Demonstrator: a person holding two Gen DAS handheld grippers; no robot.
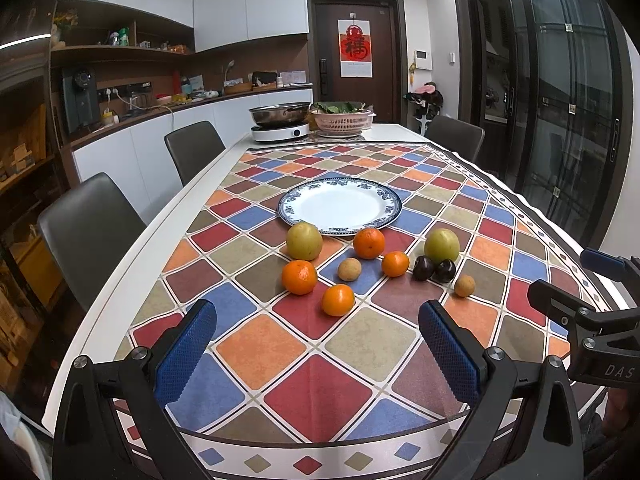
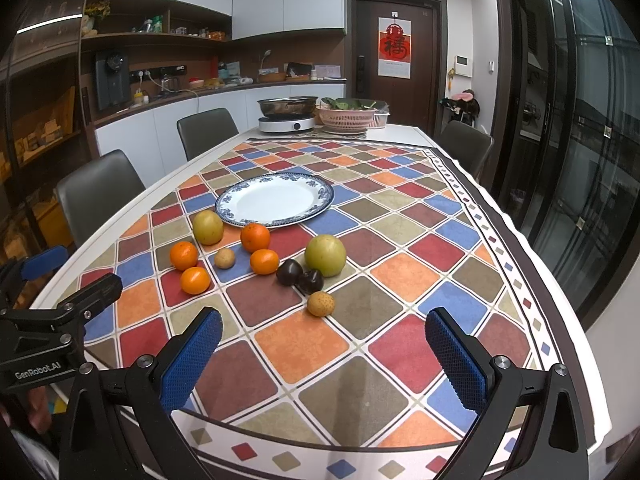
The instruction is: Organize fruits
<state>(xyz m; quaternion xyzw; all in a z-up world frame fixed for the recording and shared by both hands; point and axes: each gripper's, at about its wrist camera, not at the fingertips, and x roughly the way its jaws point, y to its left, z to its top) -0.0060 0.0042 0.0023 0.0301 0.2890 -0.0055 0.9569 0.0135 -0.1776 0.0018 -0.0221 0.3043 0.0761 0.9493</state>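
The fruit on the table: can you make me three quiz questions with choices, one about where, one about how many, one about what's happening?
1. Where is the plate?
A. behind the fruit
B. on a chair
C. under the pan

2. How many oranges are there?
A. two
B. four
C. seven

3. What are the left gripper and right gripper doing?
A. squeezing a plum
B. open, holding nothing
C. lifting the plate

Answers: A, the fruit lies on the near side of it; B, four orange ones show; B, only tablecloth shows between the blue fingers.
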